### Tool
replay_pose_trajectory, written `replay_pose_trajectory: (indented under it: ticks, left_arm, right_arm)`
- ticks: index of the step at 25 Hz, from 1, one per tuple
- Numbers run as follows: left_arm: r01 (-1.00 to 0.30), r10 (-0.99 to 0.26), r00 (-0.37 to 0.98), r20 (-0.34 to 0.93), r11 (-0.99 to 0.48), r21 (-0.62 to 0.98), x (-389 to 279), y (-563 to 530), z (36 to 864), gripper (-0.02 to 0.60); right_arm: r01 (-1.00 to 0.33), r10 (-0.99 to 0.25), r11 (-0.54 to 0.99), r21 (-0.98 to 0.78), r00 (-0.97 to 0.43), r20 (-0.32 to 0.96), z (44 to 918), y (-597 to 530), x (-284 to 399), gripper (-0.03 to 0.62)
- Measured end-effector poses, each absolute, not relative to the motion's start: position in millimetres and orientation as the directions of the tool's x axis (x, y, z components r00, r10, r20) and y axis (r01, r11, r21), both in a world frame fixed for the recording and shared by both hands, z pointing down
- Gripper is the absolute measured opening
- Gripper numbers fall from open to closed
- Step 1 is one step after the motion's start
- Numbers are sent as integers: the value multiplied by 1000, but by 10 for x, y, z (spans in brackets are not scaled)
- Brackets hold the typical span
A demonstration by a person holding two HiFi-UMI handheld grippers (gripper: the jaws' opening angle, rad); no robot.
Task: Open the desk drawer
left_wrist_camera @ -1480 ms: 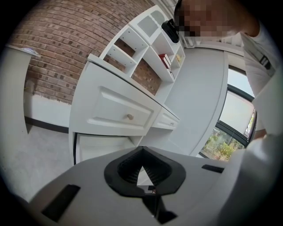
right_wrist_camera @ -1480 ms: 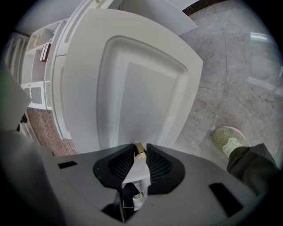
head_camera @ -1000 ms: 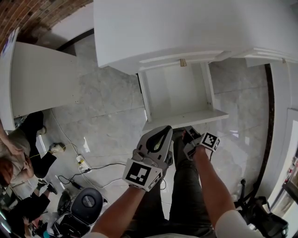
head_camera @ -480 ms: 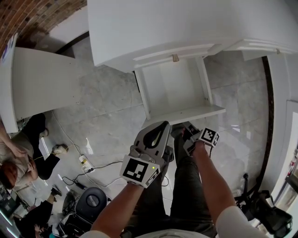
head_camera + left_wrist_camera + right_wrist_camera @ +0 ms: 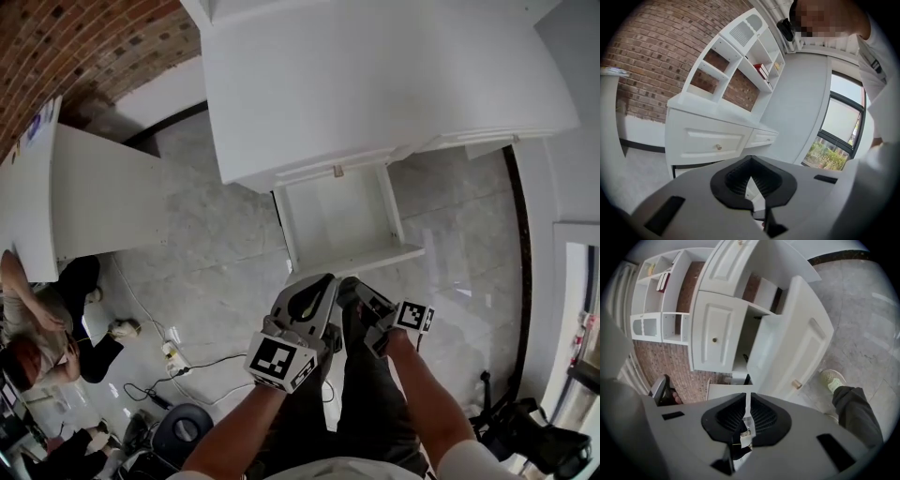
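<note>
The white desk (image 5: 375, 84) fills the top of the head view. Its lower drawer (image 5: 339, 217) stands pulled out over the floor, with the front panel (image 5: 358, 262) nearest me. Both grippers hang just short of that panel and touch nothing. My left gripper (image 5: 328, 279) has its tips together and is empty. My right gripper (image 5: 353, 289) is closing, with a thin slit left between the pads and nothing in it. In the right gripper view the right gripper (image 5: 748, 397) faces the open drawer's front (image 5: 799, 343) and its knob (image 5: 797, 384). In the left gripper view the left gripper (image 5: 751, 161) faces the desk's closed drawers (image 5: 712, 140).
A second white table (image 5: 94, 192) stands at the left, with people (image 5: 37, 319) seated on the floor beside it. Cables and a power strip (image 5: 169, 330) lie on the tiles. My legs (image 5: 361, 403) are under the grippers. A shelf hutch (image 5: 740, 56) with red books (image 5: 761, 70) tops the desk.
Both grippers have come up and back from the drawer front. The open drawer now sits further from them and looks smaller. It has stayed pulled out.
</note>
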State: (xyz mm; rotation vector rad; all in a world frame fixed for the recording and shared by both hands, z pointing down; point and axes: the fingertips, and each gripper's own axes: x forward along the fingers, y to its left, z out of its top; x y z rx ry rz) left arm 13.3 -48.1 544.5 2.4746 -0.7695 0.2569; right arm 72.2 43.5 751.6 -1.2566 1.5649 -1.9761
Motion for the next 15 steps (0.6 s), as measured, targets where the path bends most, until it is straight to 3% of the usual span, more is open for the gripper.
replay_pose_trajectory:
  ticks: [15]
  left_arm:
    - [-551,-498,835,237,-738,389,-61,-539,3742,9]
  right_arm:
    - [-543,-745,91,-834,-593,305,4527,-247,469,28]
